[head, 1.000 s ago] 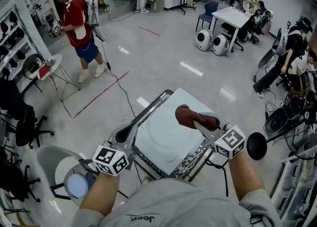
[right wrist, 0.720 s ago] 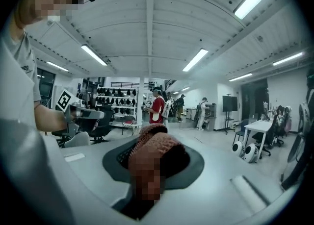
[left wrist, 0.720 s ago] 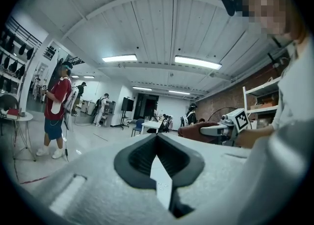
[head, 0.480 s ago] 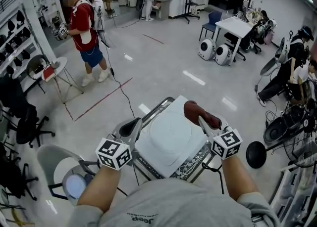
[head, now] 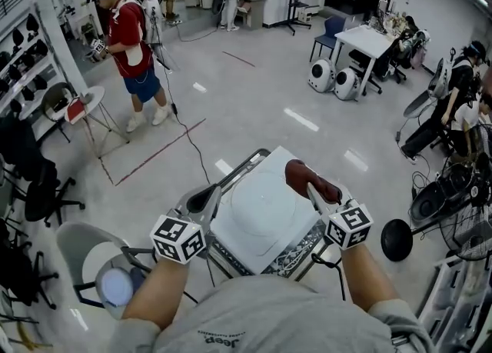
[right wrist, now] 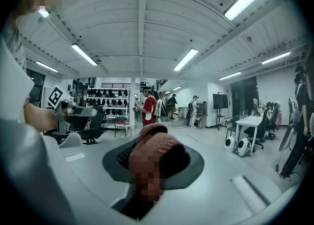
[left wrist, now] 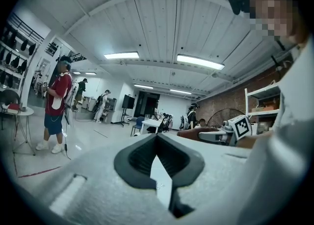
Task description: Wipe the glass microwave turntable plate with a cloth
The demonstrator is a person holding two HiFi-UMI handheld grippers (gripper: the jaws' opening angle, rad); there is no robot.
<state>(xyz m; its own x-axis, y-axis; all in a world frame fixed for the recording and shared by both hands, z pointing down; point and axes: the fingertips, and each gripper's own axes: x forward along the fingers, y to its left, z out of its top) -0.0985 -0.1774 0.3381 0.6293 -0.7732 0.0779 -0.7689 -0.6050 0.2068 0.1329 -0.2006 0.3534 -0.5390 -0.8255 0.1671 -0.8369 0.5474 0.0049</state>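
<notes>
The round glass turntable plate [head: 261,209] lies on a white square tabletop [head: 231,238] just in front of me. My left gripper [head: 209,196] is at the plate's left edge, jaws shut on the rim; in the left gripper view a thin pale sliver of the plate [left wrist: 162,176] shows between the jaws of that gripper [left wrist: 158,162]. My right gripper [head: 311,182] is shut on a rolled brown-red cloth [head: 301,173], held over the plate's far right edge. In the right gripper view the cloth [right wrist: 156,155] fills the jaws of that gripper [right wrist: 153,165].
The tabletop rests on an ornate metal frame [head: 296,255]. A grey chair [head: 81,248] holding a round blue thing [head: 117,288] stands at lower left. A black round stand [head: 396,240] is at the right. A person in a red shirt [head: 131,36] stands far off.
The right gripper with the cloth has drawn from over the plate's right part to its far right edge. The head view has tilted up a little. The left gripper holds still.
</notes>
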